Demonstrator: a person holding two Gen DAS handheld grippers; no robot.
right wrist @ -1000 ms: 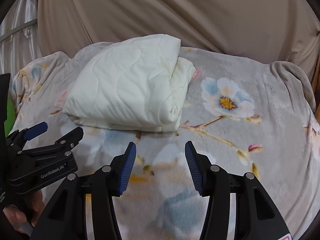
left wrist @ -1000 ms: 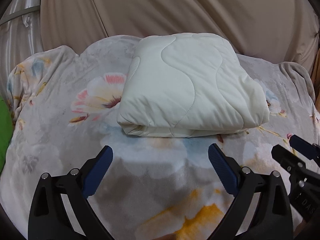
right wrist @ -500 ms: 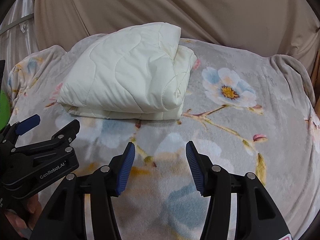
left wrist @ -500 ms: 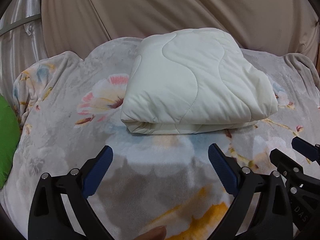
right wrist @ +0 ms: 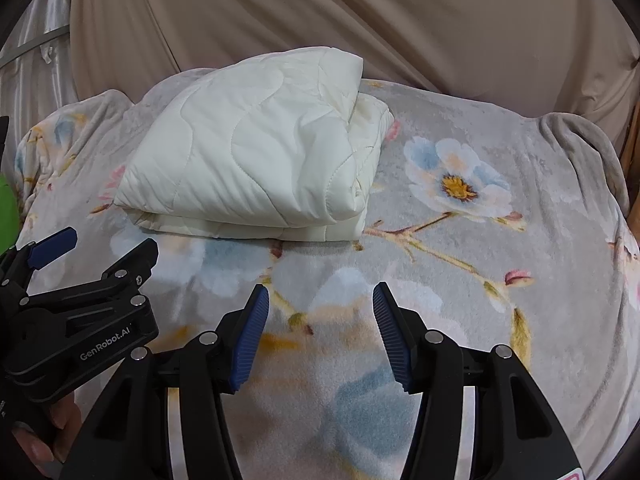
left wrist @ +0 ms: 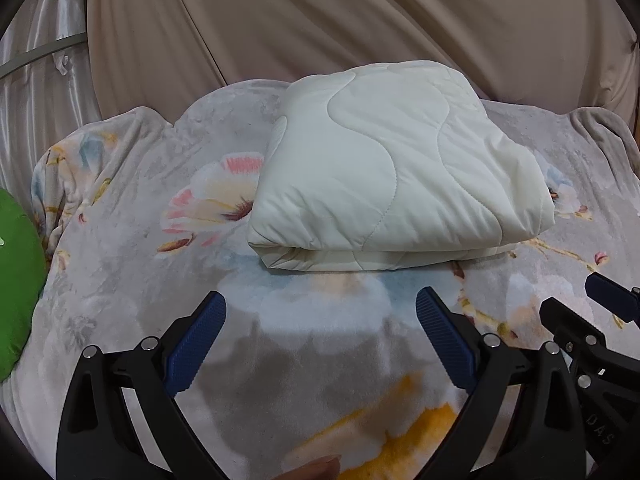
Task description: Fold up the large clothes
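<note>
Nearest the cameras, the left gripper (left wrist: 320,320) hangs over the floral blanket (left wrist: 132,280) with its blue pads spread wide and nothing between them, and just to its right the right gripper (right wrist: 320,320) hovers likewise, its jaws parted less widely and also empty. Both sit short of the cloth and touch neither it nor each other. Beyond them, toward the far middle of the bed, lies the white quilted comforter (left wrist: 392,176), already doubled into a thick, puffy block. Its rounded fold faces the grippers along the near edge, while the looser stacked layers show at its right side (right wrist: 360,168). It looks soft, padded and springy rather than stiff, light for its bulk, and its smooth shell seems likely to slide on itself, so layers may creep apart if lifted from one point. A sound hold would probably be a deep pinch through all layers at the two near corners, one gripper on each. At the far left a green object (left wrist: 16,280) edges into view, and behind the bed hangs a beige curtain (left wrist: 320,20).
</note>
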